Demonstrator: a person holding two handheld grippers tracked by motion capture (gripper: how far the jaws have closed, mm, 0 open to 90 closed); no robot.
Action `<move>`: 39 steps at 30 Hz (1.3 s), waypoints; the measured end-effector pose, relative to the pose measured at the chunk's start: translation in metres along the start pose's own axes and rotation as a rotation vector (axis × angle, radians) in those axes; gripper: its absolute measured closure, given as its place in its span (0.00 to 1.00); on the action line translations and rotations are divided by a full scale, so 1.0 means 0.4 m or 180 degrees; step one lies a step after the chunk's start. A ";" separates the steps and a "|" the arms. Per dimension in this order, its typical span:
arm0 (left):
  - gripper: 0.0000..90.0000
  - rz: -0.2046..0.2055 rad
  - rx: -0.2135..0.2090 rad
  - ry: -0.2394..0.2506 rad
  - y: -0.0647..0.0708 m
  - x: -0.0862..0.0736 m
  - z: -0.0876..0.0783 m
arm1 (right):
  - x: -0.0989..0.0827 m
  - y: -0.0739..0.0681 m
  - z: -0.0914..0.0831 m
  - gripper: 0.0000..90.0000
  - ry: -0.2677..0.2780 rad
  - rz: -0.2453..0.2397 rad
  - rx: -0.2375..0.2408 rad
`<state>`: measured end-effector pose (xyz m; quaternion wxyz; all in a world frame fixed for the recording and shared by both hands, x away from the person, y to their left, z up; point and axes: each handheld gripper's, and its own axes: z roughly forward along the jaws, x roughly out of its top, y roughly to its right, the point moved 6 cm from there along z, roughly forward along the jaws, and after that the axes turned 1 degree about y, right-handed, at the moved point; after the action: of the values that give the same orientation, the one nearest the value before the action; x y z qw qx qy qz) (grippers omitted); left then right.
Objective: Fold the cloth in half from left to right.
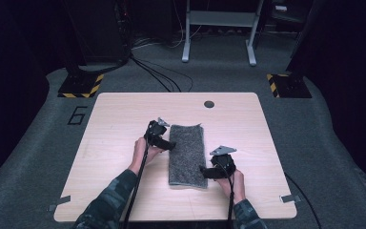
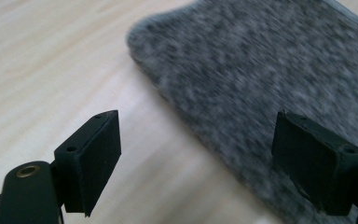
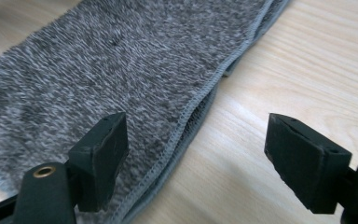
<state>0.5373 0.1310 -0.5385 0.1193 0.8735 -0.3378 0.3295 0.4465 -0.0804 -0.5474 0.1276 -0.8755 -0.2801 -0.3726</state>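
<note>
Two grippers are flanking a folded grey towel (image 1: 187, 155) that is lying lengthwise on the middle of the wooden table (image 1: 124, 114). The left gripper (image 2: 196, 156) is hanging wide open over the towel's left edge, and the right gripper (image 3: 196, 161) is sitting equally wide over its stitched right edge, neither holding anything. Because the layers are lying stacked, a shallow pinch is likely catching just the top one, leaving the fold to slide apart.

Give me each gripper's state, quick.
Left gripper: open, holding nothing, jaws straddling one edge of the grey fleecy folded towel.
Right gripper: open, holding nothing, jaws straddling the towel's stitched edge.
</note>
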 end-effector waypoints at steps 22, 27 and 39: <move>0.17 0.0188 0.0046 0.0008 0.099 -0.153 -0.062 | -0.046 -0.064 0.008 0.23 -0.0179 -0.0234 0.0044; 0.17 0.0197 0.0014 0.0006 0.113 -0.170 -0.076 | -0.065 -0.097 -0.009 0.23 -0.0186 -0.0282 0.0137; 0.15 0.0094 -0.0123 0.0072 0.121 -0.182 -0.108 | -0.060 -0.085 -0.031 0.17 -0.0139 -0.0215 0.0291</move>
<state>0.4433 0.1509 -0.5543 0.1350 0.8622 -0.3556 0.3345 0.4055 -0.0677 -0.5557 0.1487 -0.8667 -0.3288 -0.3443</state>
